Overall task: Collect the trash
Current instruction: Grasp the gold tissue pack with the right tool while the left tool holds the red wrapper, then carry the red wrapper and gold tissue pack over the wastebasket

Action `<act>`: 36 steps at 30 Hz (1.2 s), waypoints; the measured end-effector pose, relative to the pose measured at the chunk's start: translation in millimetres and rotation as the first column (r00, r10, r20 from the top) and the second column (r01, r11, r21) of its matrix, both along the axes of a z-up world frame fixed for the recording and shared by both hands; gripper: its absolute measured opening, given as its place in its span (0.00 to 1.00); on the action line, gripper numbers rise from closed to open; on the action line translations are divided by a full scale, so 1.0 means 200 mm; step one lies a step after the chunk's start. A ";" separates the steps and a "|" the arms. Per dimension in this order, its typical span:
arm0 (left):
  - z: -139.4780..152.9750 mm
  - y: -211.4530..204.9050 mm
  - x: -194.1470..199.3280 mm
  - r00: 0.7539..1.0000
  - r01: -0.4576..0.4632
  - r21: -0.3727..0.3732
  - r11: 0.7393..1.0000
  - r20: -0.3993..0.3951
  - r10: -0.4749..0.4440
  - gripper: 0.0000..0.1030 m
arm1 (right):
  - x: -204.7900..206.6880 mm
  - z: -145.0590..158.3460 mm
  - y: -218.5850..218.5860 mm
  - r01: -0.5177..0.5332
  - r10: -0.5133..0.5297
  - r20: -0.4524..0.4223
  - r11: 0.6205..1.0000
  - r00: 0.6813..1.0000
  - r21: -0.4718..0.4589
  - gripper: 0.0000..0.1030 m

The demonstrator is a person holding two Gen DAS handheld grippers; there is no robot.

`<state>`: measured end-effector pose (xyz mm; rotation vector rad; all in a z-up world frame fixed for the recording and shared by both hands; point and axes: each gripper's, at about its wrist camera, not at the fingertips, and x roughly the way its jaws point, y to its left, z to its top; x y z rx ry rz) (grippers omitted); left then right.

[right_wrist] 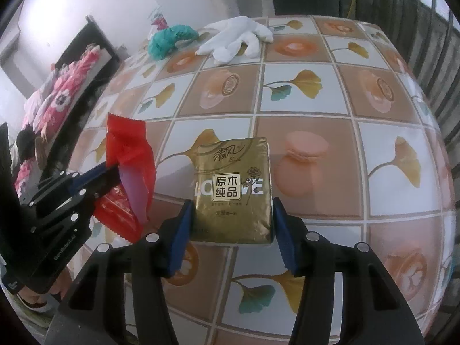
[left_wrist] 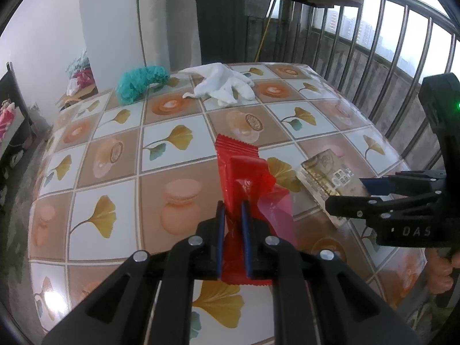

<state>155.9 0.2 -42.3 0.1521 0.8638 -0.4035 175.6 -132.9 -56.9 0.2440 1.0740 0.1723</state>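
My left gripper (left_wrist: 233, 212) is shut on a crumpled red wrapper (left_wrist: 244, 172) and holds it above the table; it also shows in the right wrist view (right_wrist: 129, 155). A gold tissue pack (right_wrist: 233, 189) lies flat on the patterned tablecloth (right_wrist: 330, 92). My right gripper (right_wrist: 230, 215) is open, its blue pads on either side of the pack's near end. The pack also shows in the left wrist view (left_wrist: 327, 175), with the right gripper (left_wrist: 371, 192) over it.
A white glove (left_wrist: 224, 83) and a teal crumpled cloth (left_wrist: 141, 80) lie at the table's far side. A metal railing (left_wrist: 373, 57) runs along the right. A dark shelf with pink items (right_wrist: 66, 92) stands to the left.
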 end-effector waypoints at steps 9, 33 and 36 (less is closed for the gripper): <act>0.02 -0.01 0.00 1.000 0.001 0.006 1.000 0.017 -0.001 0.10 | -0.05 0.03 -0.07 0.039 -0.040 0.013 0.998 0.999 0.049 0.48; 0.36 -0.71 -0.28 0.937 0.348 -0.100 0.932 0.058 -0.344 0.10 | -0.85 0.25 -0.87 0.404 -0.476 0.189 0.856 0.859 0.323 0.48; 0.38 -0.95 -0.34 0.899 0.438 -0.115 0.891 0.033 -0.437 0.10 | -1.07 0.22 -1.09 0.511 -0.595 0.183 0.782 0.783 0.357 0.48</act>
